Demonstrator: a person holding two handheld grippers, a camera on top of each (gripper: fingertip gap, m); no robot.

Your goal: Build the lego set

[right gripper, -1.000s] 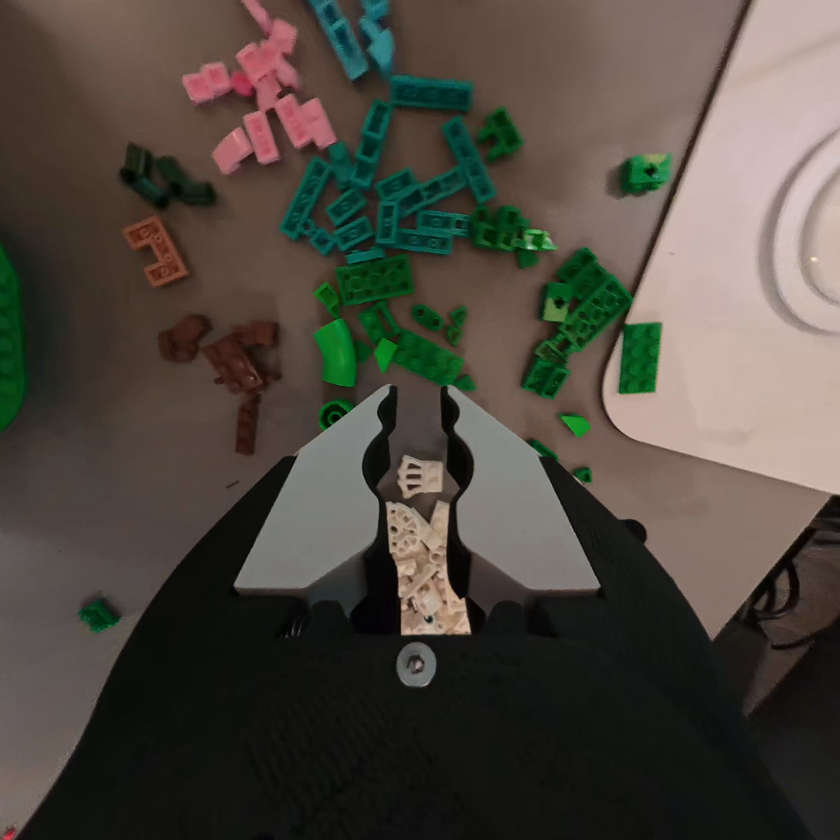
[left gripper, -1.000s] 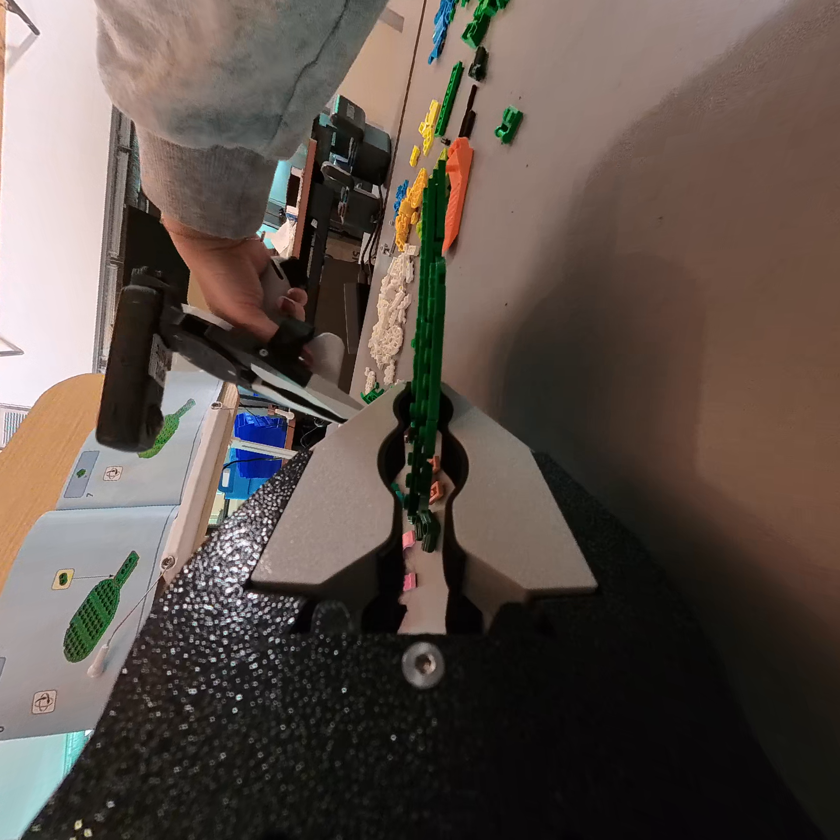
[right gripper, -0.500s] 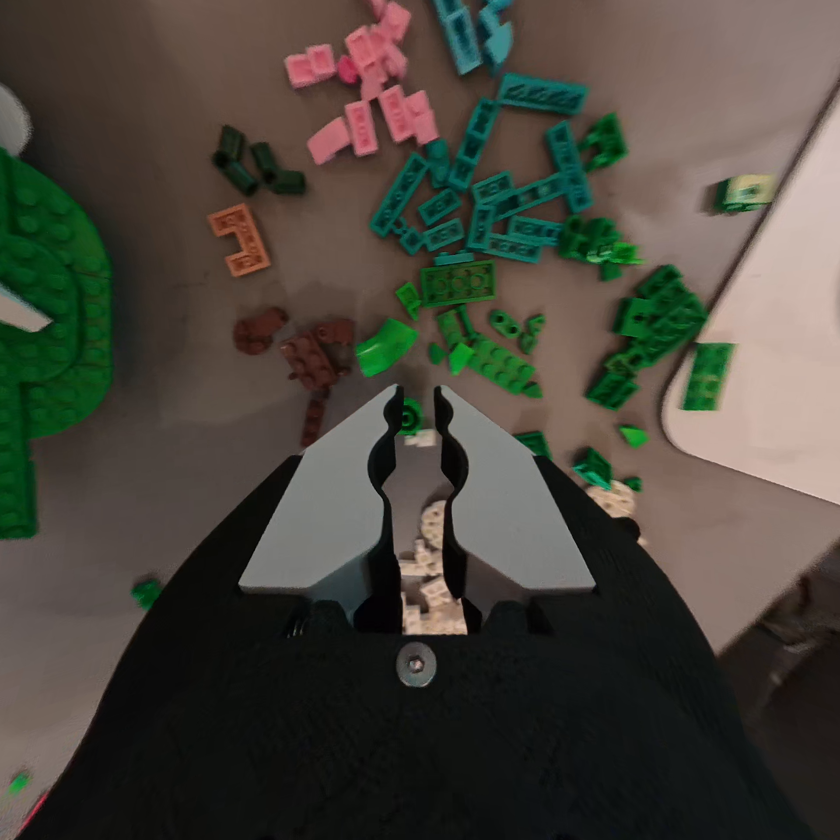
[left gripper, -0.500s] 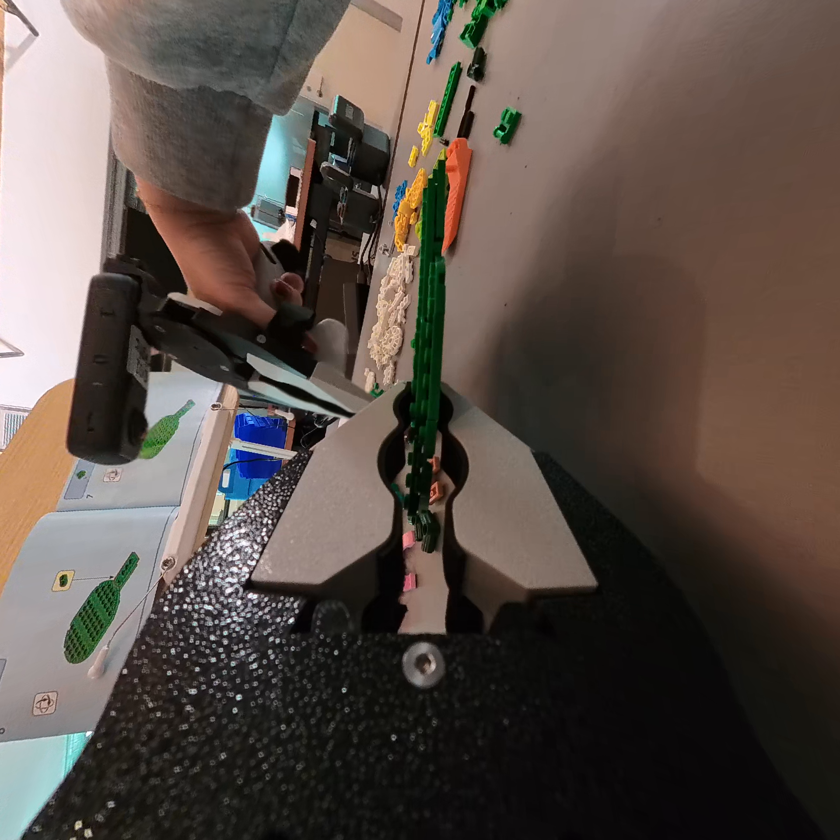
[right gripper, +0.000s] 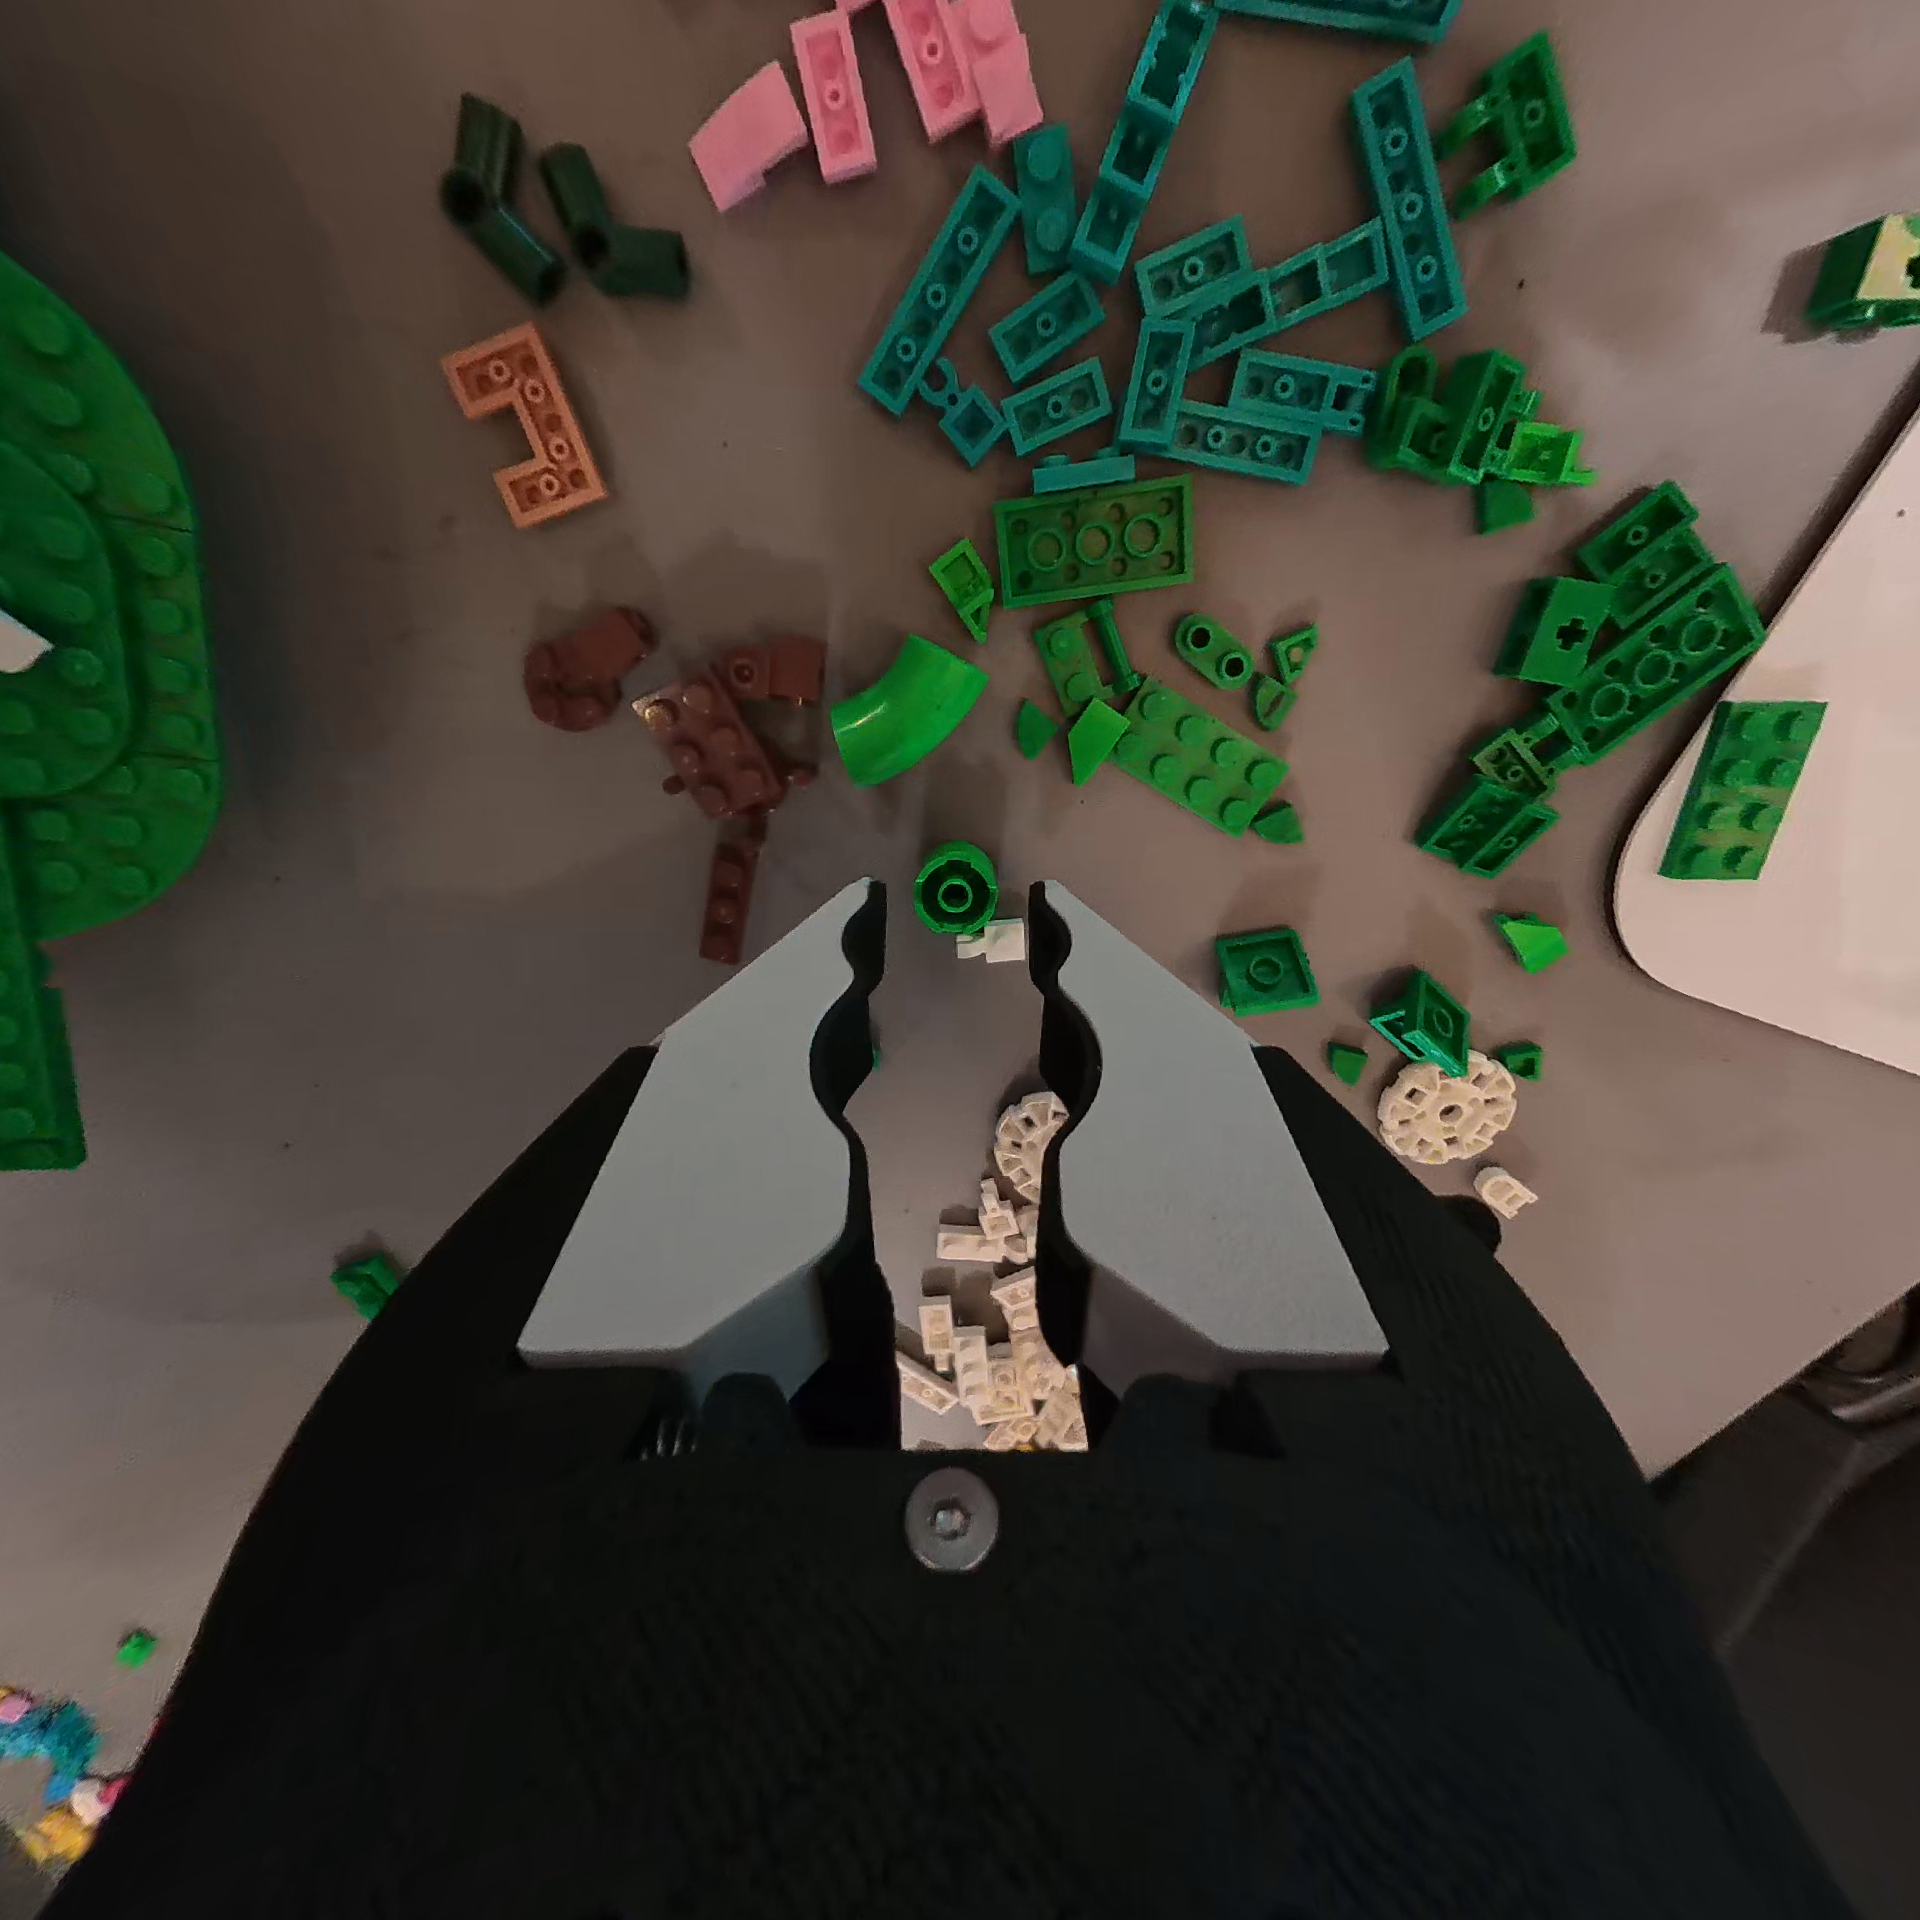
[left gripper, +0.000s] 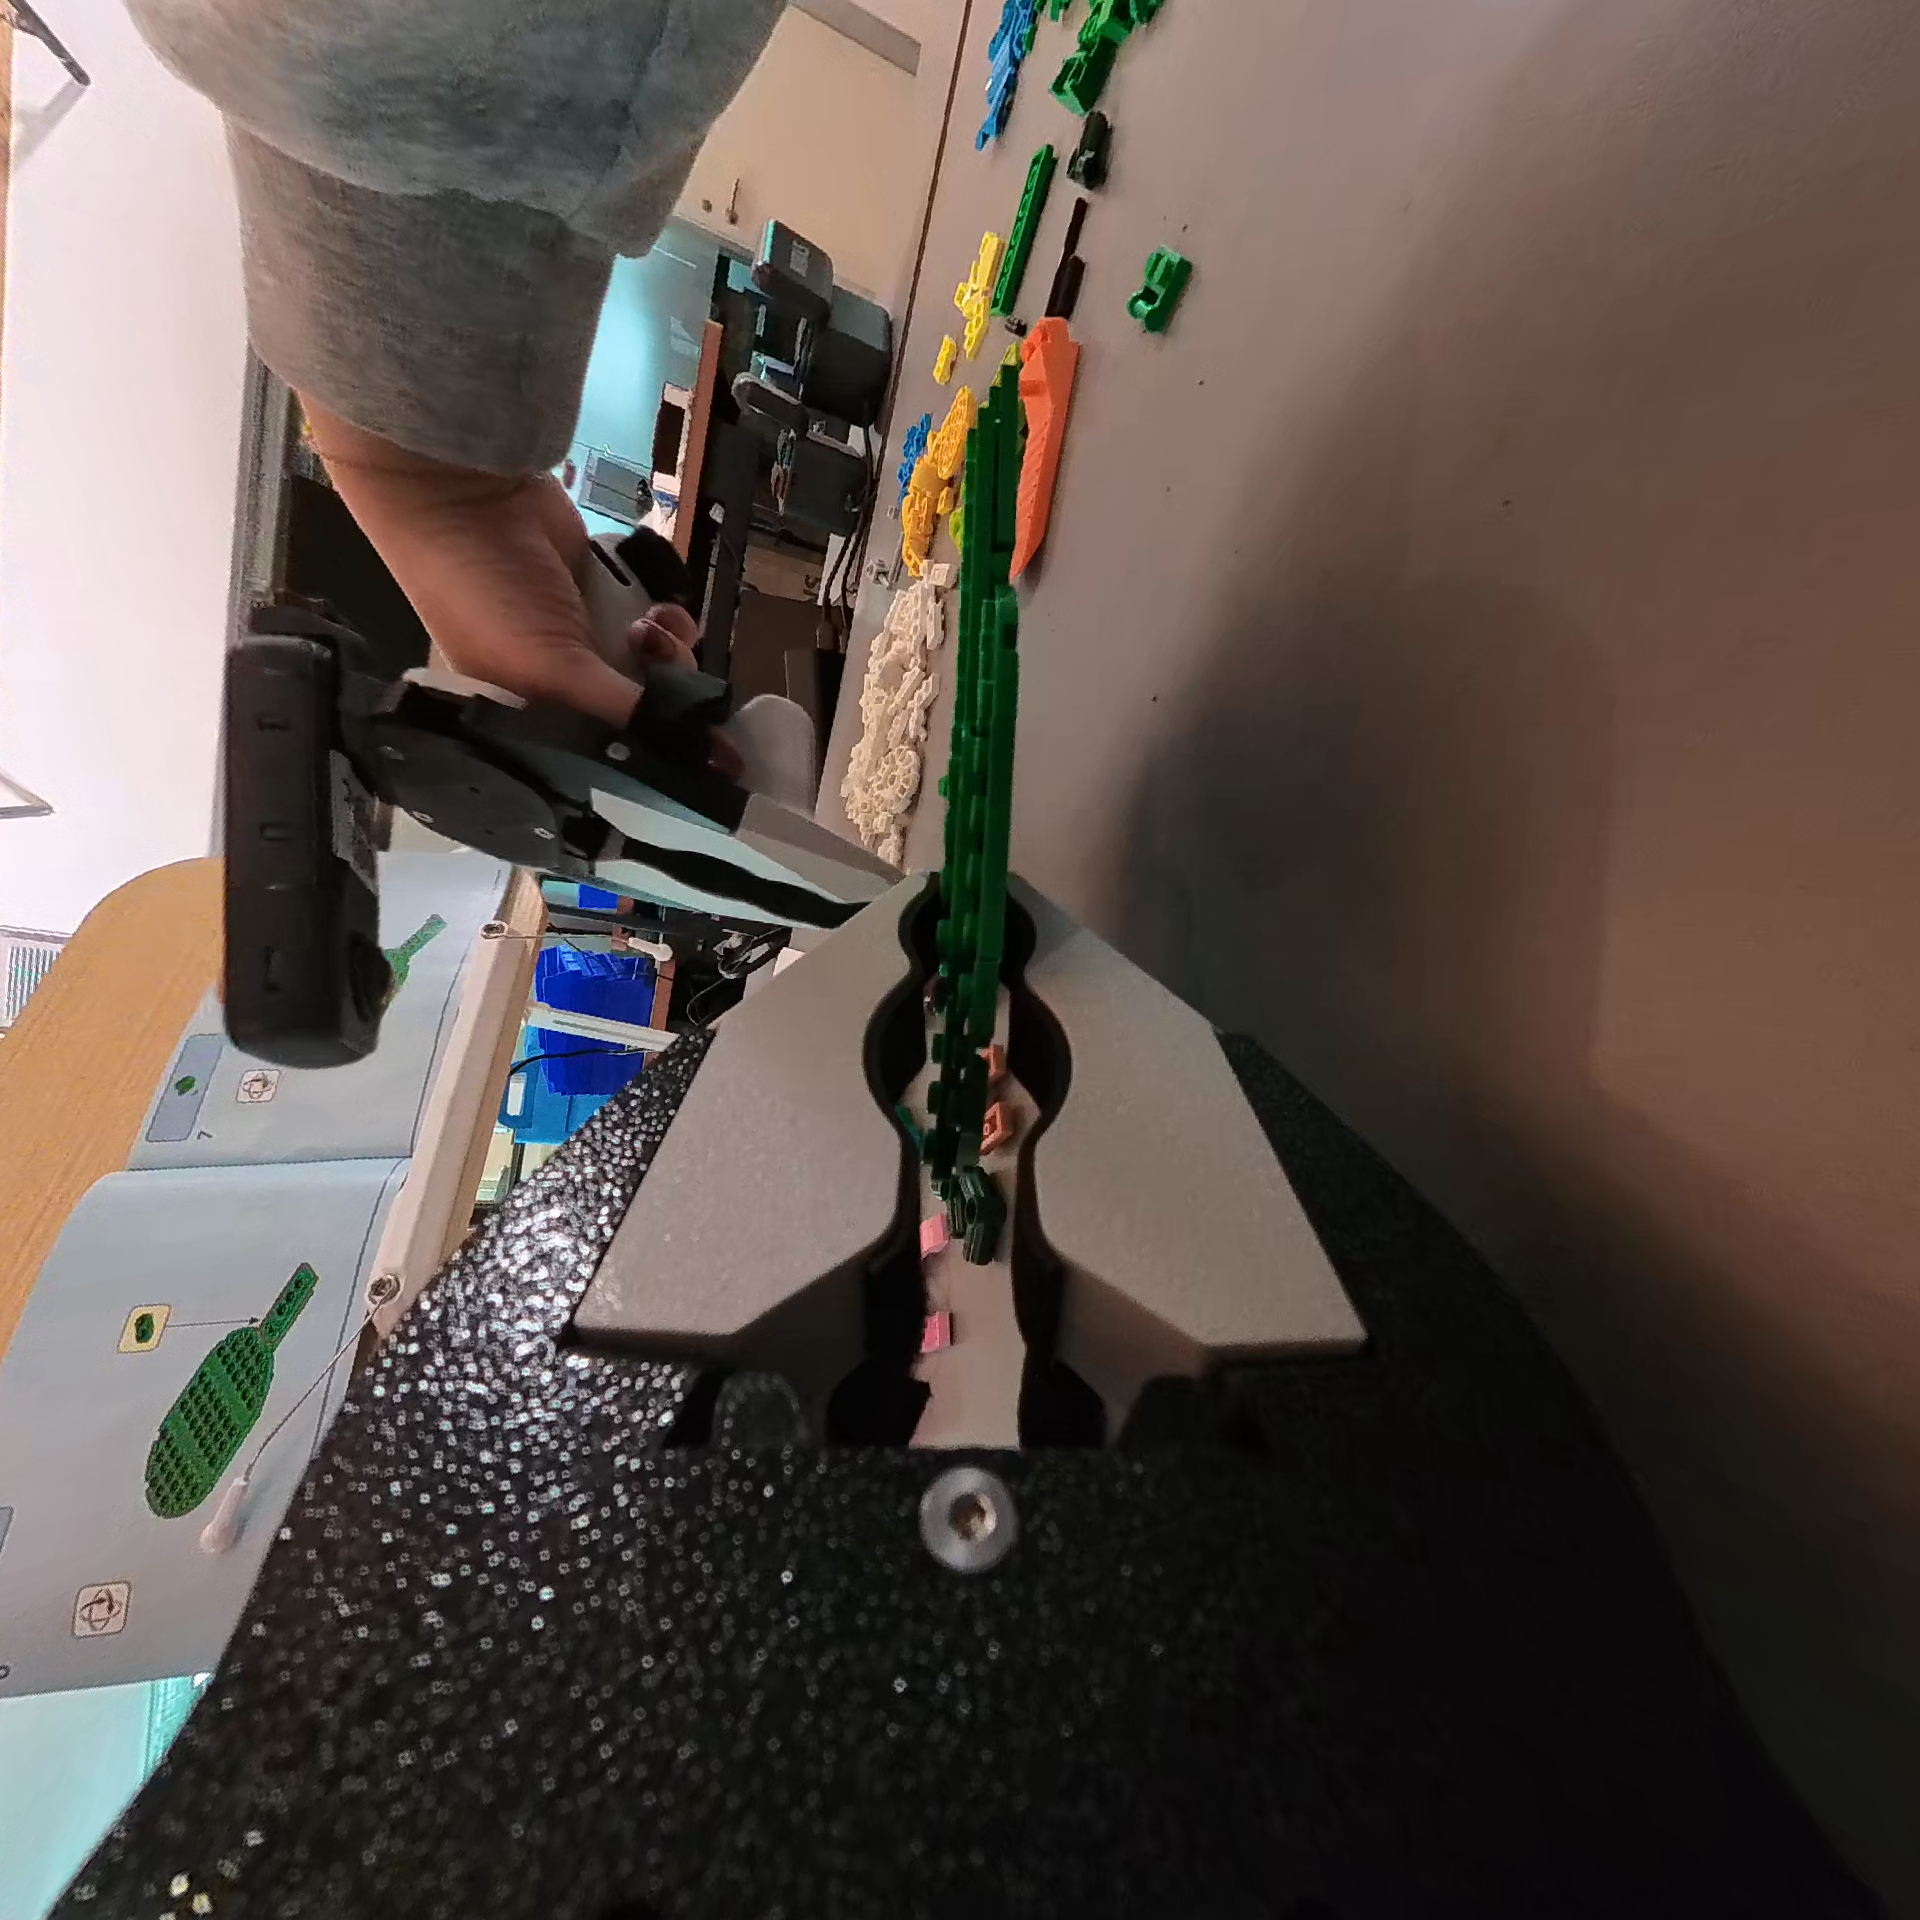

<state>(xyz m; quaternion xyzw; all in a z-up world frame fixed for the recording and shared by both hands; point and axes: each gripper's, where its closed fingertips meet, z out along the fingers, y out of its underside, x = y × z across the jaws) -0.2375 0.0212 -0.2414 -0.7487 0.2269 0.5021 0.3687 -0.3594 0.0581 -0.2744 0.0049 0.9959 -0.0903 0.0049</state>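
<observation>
My left gripper (left gripper: 971,904) is shut on a flat green plate assembly (left gripper: 982,727), seen edge-on and standing up against the grey table (left gripper: 1455,623). The same assembly shows at the left edge of the right wrist view (right gripper: 94,644). My right gripper (right gripper: 956,914) is open and low over the table. A small green round brick (right gripper: 954,891) and a tiny white piece (right gripper: 995,940) lie on the table between its fingertips; the pads touch neither. In the left wrist view the right gripper (left gripper: 831,883) is held by a hand just left of my left fingers.
Loose pieces lie in heaps: teal (right gripper: 1195,312), pink (right gripper: 894,94), brown (right gripper: 717,727), green (right gripper: 1195,748), white (right gripper: 987,1351), and a salmon corner plate (right gripper: 530,436). A white board (right gripper: 1818,987) lies right. An instruction booklet (left gripper: 208,1351) stands left. The grippers' ends are close to 15 centimeters from one another.
My right gripper moved from over the white pieces to the green round brick and came lower. Its jaws narrowed, then opened wider around the brick. My left gripper kept still on the green assembly.
</observation>
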